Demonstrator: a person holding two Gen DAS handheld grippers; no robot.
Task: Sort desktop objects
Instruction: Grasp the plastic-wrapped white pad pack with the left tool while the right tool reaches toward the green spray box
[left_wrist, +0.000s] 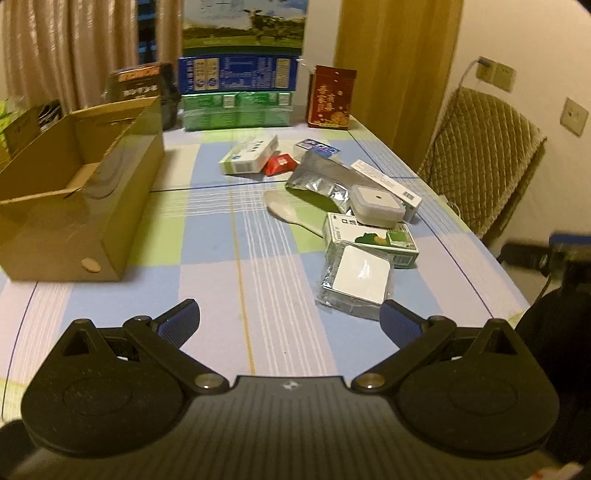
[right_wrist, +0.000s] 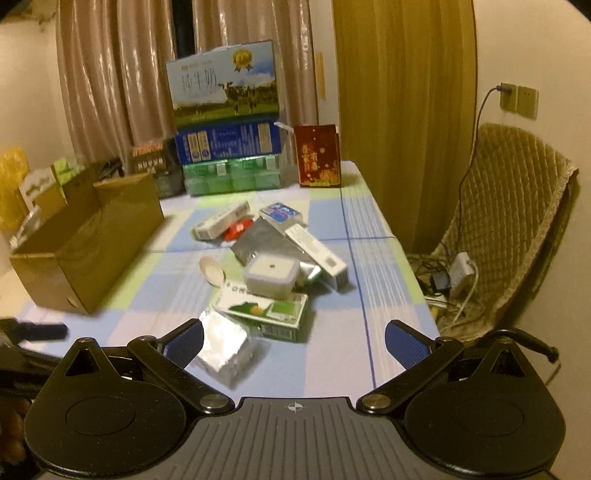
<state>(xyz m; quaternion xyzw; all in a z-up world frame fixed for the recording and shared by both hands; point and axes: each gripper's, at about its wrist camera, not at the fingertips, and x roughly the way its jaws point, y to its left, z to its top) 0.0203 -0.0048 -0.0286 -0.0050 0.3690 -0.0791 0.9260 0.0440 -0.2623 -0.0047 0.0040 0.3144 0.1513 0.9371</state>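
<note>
Both my left fingers (left_wrist: 290, 319) and right fingers (right_wrist: 293, 341) gape wide, holding nothing. The cardboard box (left_wrist: 79, 206) by the table's left edge looks empty; the clutter (left_wrist: 354, 214) waits mid-table, unsorted.

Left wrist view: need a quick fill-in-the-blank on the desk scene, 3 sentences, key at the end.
1. The cardboard box on the table's left side is ____ inside.
2. Both the left tongs and right tongs stand ____, holding nothing.
3. The small red packet lies right beside the ____ and green carton.

Missing words: empty; open; white
</note>
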